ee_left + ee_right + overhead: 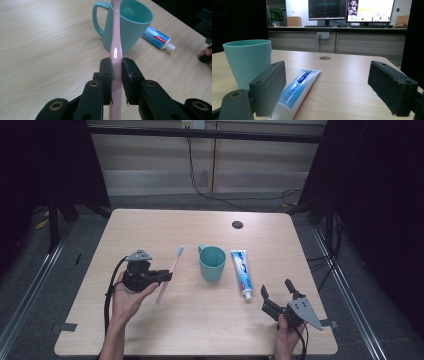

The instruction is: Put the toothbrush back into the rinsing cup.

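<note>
— Wooden bench (150, 230): what sits on it?
— Teal mug (213, 263) mid-bench, toothpaste tube (241, 272) just right of it.
— And each claw?
— Left claw (167, 275) clamps the pink toothbrush (170, 272) left of the mug; right claw (276, 292) gapes wide, holding nothing, near the tube's cap.

High view: fixed above, looks forward and down over the whole desk (200, 320). Left gripper view: close, along its jaws, slanting down at the mug (125, 27). Right gripper view: low, level, facing the far monitors (349, 10). All share mug and toothpaste tube (294, 92).
</note>
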Demonstrator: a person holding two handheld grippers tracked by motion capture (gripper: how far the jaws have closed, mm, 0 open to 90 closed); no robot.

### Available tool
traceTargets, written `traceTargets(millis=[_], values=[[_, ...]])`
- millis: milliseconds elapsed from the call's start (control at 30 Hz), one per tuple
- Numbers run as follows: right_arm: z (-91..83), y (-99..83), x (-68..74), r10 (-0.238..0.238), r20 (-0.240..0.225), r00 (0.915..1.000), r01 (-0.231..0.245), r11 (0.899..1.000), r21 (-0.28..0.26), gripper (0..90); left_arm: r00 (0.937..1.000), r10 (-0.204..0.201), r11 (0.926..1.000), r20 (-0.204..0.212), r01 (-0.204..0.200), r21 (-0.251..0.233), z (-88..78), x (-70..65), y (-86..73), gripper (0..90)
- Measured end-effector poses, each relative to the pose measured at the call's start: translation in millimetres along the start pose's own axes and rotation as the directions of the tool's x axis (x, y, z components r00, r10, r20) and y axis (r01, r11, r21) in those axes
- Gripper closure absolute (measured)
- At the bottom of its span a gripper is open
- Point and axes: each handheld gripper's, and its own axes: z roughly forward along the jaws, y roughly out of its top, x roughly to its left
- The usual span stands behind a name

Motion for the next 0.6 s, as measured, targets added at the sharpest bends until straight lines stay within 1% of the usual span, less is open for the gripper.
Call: traceTargets(millis=[33, 67, 133, 233, 300, 433, 467, 567, 600], values=[[0.0, 0.0, 0.0, 0.0, 0.0, 1.0, 0.0, 1.0, 0.0, 14.2, 1.0, -0.005, 0.9998, -0.001, 0.005, -0.018, -0.5, -0.4, -0.1, 78.8], [0.0, 0.0, 0.0, 0.0, 0.0, 1.0, 0.0, 1.0, 0.0, 14.2, 1.0, -0.002, 0.9997, 0.001, 0.002, -0.023, -1.1, 0.0, 0.0, 78.8], [0.0, 0.0, 0.0, 0.0, 0.0, 1.0, 0.0, 1.0, 0.0, 14.2, 0.9999, -0.017, 0.9993, 0.002, 0.017, -0.033, -1.6, 0.5, 0.5, 78.8], [0.0, 0.0, 0.0, 0.0, -0.001, 1.0, 0.0, 1.0, -0.002, 14.2, 0.9998, -0.018, 0.9977, 0.002, 0.018, -0.066, -1.9, -0.3, 0.7, 78.8], [0.0, 0.0, 0.0, 0.0, -0.001, 1.0, 0.0, 1.0, -0.002, 14.2, 0.9999, -0.011, 0.9956, -0.003, 0.011, -0.093, -3.3, -1.2, 1.2, 78.8], [0.0, 0.0, 0.0, 0.0, 0.0, 1.0, 0.0, 1.0, -0.001, 14.2, 1.0, 0.005, 0.9879, -0.005, -0.006, -0.155, -6.8, -3.2, 3.4, 78.9], [0.0, 0.0, 0.0, 0.0, 0.0, 1.0, 0.0, 1.0, -0.001, 14.2, 1.0, 0.0, 0.9838, 0.001, 0.001, -0.179, -7.9, -3.9, 3.9, 78.8], [0.0, 0.0, 0.0, 0.0, -0.001, 1.0, 0.0, 1.0, -0.002, 14.2, 0.9999, 0.006, 0.9753, 0.01, -0.004, -0.221, -9.6, -3.6, 5.1, 78.8], [0.0, 0.0, 0.0, -0.001, -0.001, 1.0, 0.001, 1.0, -0.002, 14.2, 0.9999, 0.008, 0.974, 0.009, -0.005, -0.227, -9.9, -3.4, 5.4, 78.8]])
